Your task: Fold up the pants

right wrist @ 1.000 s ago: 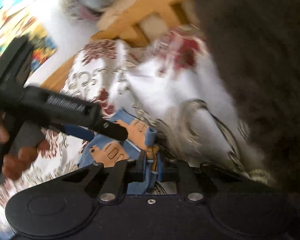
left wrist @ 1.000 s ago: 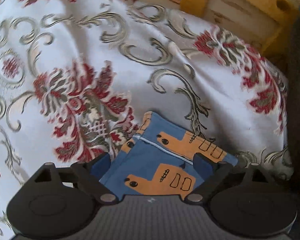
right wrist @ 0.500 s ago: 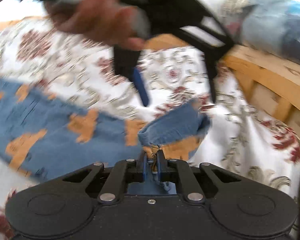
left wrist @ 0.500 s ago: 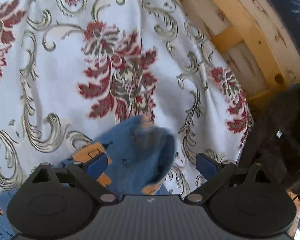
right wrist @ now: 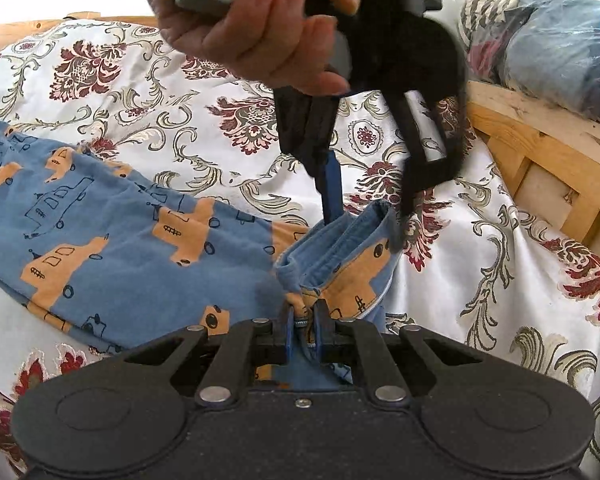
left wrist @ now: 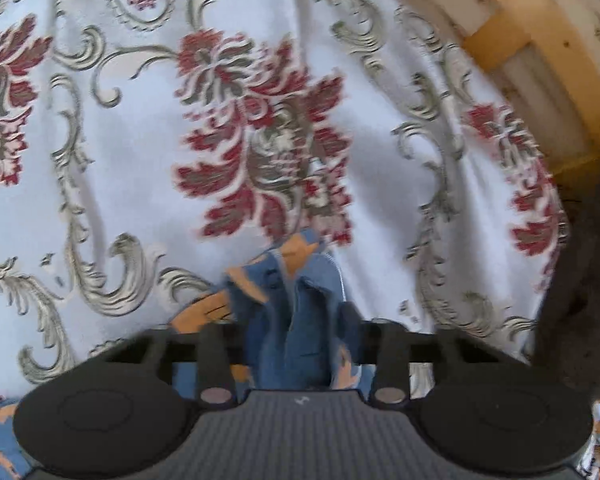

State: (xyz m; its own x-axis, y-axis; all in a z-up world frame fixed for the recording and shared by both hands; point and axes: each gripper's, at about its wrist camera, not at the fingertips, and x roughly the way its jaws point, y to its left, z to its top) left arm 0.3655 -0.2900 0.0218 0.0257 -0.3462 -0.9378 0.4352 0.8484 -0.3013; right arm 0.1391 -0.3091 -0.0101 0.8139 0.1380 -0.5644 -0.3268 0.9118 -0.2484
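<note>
Left tool point(left wrist: 296, 320) has closed on pants point(right wrist: 140, 256) hem.

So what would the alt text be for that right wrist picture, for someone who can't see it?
The right tool pinches the hem of blue pants printed with orange vehicles, spread on a floral bedspread. Above, a hand holds the left tool, its fingers astride the same cuff. A wooden frame lies to the right.

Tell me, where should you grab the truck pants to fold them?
Grab the pants at the leg cuff, coming from the open end over the bedspread. The hem there is a thick edge, raised off the bed, and both the right gripper and left gripper already pinch it.
</note>
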